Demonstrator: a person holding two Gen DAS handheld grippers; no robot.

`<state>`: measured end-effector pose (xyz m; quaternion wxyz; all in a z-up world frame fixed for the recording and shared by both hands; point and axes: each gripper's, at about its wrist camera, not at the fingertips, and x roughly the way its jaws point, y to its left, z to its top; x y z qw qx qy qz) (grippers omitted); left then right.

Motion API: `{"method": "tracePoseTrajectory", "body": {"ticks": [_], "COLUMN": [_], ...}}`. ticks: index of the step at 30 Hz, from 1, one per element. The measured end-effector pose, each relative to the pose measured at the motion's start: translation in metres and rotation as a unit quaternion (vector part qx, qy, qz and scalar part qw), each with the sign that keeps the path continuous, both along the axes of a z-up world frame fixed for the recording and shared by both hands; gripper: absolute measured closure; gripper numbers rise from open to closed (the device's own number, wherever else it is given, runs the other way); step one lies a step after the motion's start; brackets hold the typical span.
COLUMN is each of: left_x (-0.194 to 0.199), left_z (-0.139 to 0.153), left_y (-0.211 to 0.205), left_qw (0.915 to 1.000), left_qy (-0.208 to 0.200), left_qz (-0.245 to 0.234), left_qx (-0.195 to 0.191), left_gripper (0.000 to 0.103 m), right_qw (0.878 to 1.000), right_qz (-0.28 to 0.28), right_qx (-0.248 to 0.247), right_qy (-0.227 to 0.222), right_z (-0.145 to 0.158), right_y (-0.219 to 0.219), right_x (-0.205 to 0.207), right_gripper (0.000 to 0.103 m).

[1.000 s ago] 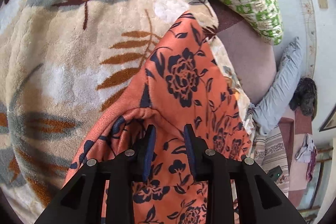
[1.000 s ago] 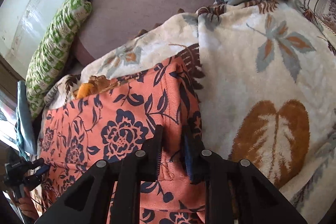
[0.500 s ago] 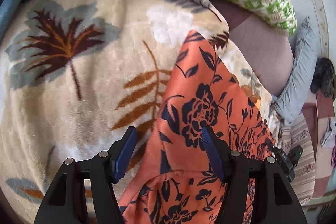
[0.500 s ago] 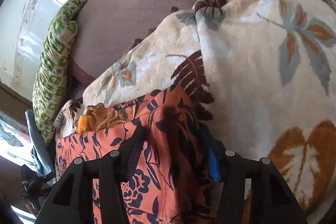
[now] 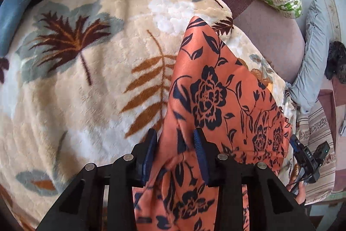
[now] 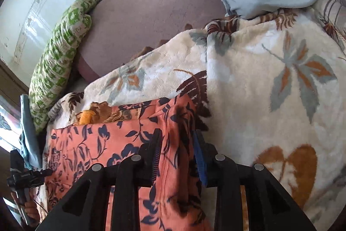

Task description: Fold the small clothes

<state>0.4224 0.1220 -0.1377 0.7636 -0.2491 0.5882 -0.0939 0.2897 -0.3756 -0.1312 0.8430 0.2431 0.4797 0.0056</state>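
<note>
We find the left gripper (image 5: 175,144), clamped on the orange floral garment (image 5: 216,96) a second ago and then spread wide, now partly narrowed around a fold. The right gripper (image 6: 177,148) has gone the same way, and its fingers now straddle the garment's (image 6: 121,144) right edge.

Orange garment (image 5: 218,88) (navy flowers); cream leaf-print blanket (image 5: 90,101).
</note>
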Motion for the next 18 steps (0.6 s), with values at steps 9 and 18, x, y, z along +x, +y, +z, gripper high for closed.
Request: {"method": "tracePoseTrajectory", "body": {"ticks": [9,18], "left_x": [-0.135,-0.231], "left_z": [0.04,0.033], "left_y": [0.058,0.082], "left_qw": [0.9996,0.9974], "left_qy": [0.026,0.056], "left_qz": [-0.006,-0.034], "left_qx": [-0.011,-0.029], "left_gripper": [0.058,0.057], "right_qw": [0.996,0.989], "right_qz": [0.014,0.022], "right_qx": [0.045,0.095], "right_qy": [0.071,0.111], "right_z": [0.003,-0.008], "right_y": [-0.017,-0.018], "right_x": [-0.17,-0.278], "right_gripper": [0.063,0.056]}}
